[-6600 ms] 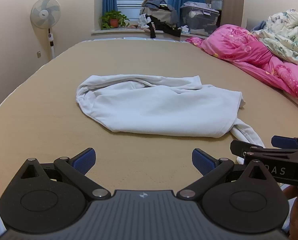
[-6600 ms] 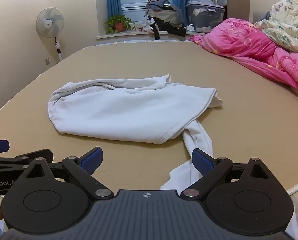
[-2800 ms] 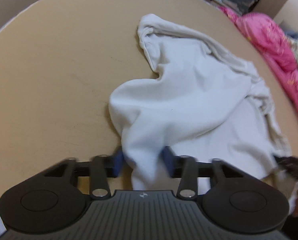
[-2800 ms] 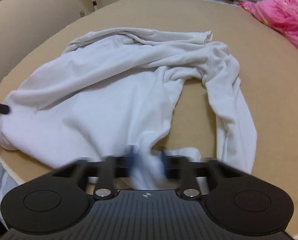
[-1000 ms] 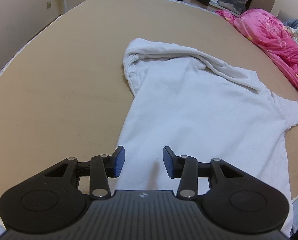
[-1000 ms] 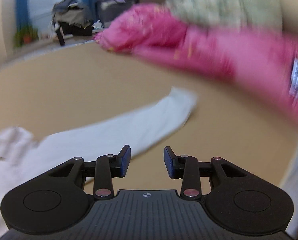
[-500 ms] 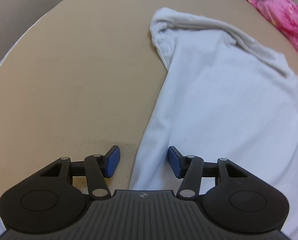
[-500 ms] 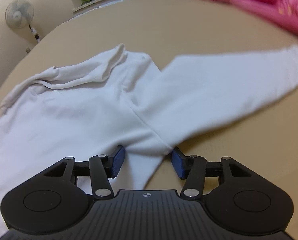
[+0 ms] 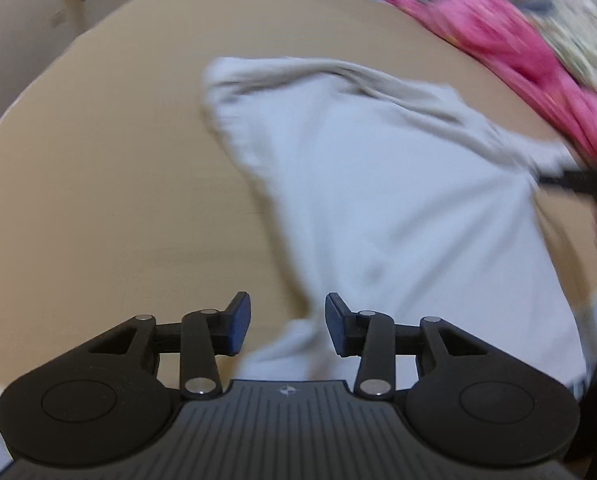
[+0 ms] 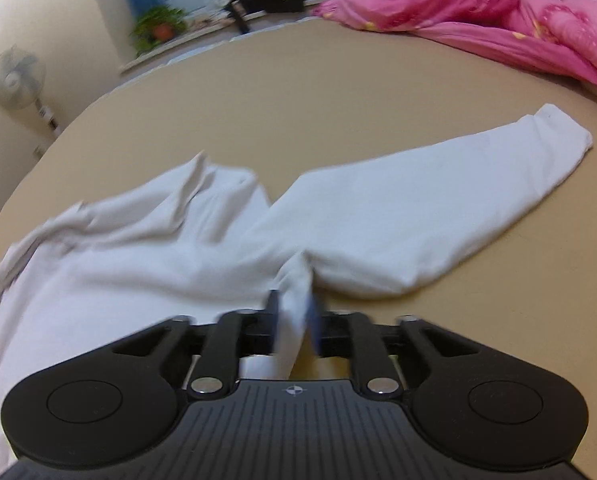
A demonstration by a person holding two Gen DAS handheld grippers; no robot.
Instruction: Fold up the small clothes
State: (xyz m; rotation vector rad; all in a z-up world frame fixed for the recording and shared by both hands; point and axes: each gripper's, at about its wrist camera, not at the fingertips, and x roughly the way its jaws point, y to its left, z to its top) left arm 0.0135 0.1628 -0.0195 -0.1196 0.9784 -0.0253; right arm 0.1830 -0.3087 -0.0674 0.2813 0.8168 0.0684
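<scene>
A white long-sleeved shirt [image 9: 398, 208] lies spread on the tan bed surface [image 9: 98, 180]. My left gripper [image 9: 288, 324] hovers over the shirt's near left edge. Its jaws are closing with the hem between them, and the blue pads [image 9: 240, 320] stand clear of the cloth. In the right wrist view the shirt [image 10: 138, 272] has one sleeve [image 10: 438, 208] stretched out to the right. My right gripper [image 10: 292, 316] is closing on a pinched ridge of cloth where that sleeve meets the body. The right gripper [image 9: 570, 180] and a hand also show at the left view's right edge.
A pink quilt [image 10: 478, 8] is heaped along the far right of the bed, also visible as the pink quilt [image 9: 518, 52] in the blurred left view. A standing fan [image 10: 14, 76] and a potted plant [image 10: 158, 28] stand beyond the bed's far edge.
The right jaws have narrowed onto the cloth under the sleeve, and a ridge of fabric now stands between them. The left jaws have narrowed around the hem while the left view has swung.
</scene>
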